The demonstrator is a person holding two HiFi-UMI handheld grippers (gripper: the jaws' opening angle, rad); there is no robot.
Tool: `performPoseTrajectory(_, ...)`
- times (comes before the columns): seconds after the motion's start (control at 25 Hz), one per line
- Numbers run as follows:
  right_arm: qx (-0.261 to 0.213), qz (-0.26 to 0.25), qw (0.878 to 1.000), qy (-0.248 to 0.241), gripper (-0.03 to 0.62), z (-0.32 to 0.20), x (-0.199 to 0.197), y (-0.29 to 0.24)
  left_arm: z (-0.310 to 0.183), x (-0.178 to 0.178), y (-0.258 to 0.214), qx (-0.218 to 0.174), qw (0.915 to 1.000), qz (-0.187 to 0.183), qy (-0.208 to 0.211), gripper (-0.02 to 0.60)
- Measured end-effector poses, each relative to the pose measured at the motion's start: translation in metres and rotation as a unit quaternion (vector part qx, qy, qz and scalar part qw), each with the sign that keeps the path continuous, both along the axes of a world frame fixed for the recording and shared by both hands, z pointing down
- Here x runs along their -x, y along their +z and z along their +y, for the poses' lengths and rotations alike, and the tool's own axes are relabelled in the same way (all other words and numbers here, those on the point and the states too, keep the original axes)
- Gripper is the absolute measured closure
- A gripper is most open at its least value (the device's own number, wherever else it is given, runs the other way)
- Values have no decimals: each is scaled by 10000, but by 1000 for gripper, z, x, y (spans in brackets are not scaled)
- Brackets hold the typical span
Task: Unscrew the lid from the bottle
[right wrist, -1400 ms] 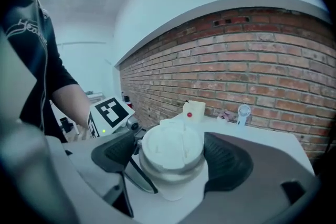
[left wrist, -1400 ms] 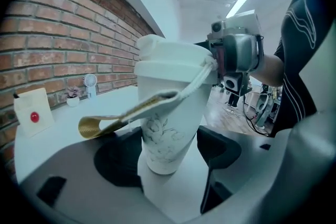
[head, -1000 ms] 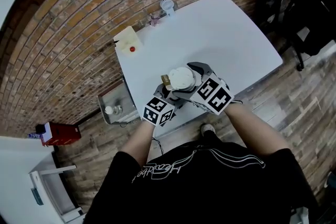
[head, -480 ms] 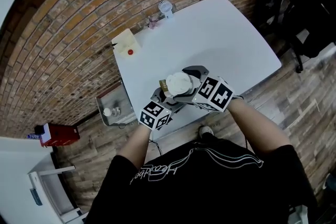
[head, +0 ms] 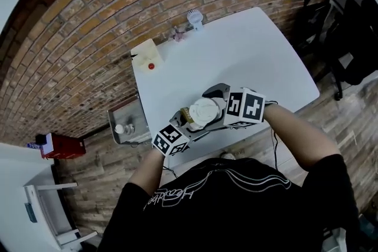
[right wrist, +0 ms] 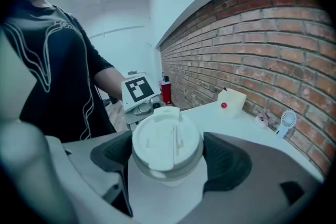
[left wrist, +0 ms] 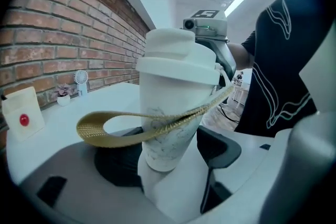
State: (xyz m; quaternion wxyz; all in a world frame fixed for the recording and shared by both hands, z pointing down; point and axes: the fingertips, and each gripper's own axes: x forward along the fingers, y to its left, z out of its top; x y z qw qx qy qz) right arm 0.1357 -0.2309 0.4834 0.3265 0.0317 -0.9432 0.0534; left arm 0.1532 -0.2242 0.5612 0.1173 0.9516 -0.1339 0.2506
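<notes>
Two grippers share the work. The left gripper (left wrist: 168,159) is clamped on the lower body of the bottle (left wrist: 170,123), probably to stop it turning, while the right gripper (right wrist: 168,161) is clenched around the lid (right wrist: 167,141), which is still on and ready for twisting. The bottle sits over the near edge of the table (head: 248,56), its woven strap (left wrist: 105,128) looping free.

From my head the camera looks steeply down on the table (head: 254,50) beside the brick wall (head: 82,38). The left gripper view sits close, low against the bottle (left wrist: 170,128); the right gripper view looks closely onto its lid (right wrist: 167,143). All share the bottle, and apparently the small fan (head: 194,18).
</notes>
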Motion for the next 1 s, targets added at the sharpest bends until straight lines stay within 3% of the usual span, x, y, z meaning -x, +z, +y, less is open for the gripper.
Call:
performPoseTrajectory(0.32, -76, 208, 9964, -815, 181, 7, -1, 0, 2, -1, 0, 59, 9996, -35, 286, 238)
performPoseTrajectory(0.72, 6, -146, 9974, -708, 183, 3, 5, -5, 1, 7, -3, 339, 9990, 252, 149, 236)
performPoseTrajectory(1.0, 34, -368, 9980, -509, 184, 0, 6, -16, 0, 15, -6, 362, 9988, 252, 194, 236)
